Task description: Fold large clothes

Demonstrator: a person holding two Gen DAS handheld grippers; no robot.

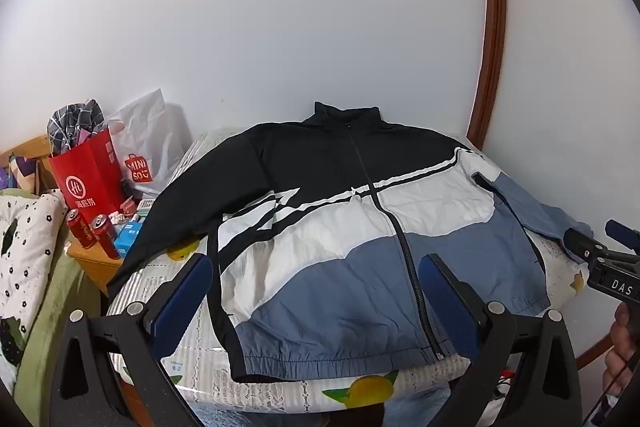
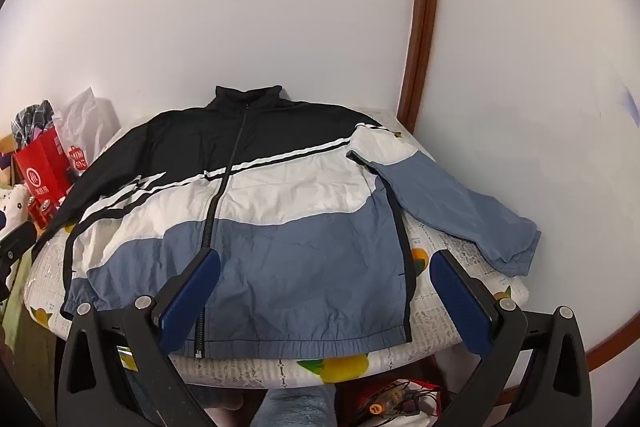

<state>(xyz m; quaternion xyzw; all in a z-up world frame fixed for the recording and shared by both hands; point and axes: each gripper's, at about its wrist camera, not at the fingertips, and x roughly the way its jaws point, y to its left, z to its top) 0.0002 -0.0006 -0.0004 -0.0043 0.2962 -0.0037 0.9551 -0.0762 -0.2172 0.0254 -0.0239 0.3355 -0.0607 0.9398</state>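
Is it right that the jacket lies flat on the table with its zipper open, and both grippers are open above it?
Not quite: the zipper is closed up to the collar, as the right wrist view shows. The jacket does lie flat on the table, with the left gripper and right gripper open above it.

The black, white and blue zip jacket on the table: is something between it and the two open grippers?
Nothing visible is. The black, white and blue zip jacket lies flat and zipped on the lemon-print tablecloth, with nothing on top. The left gripper and right gripper hover open above its hem.
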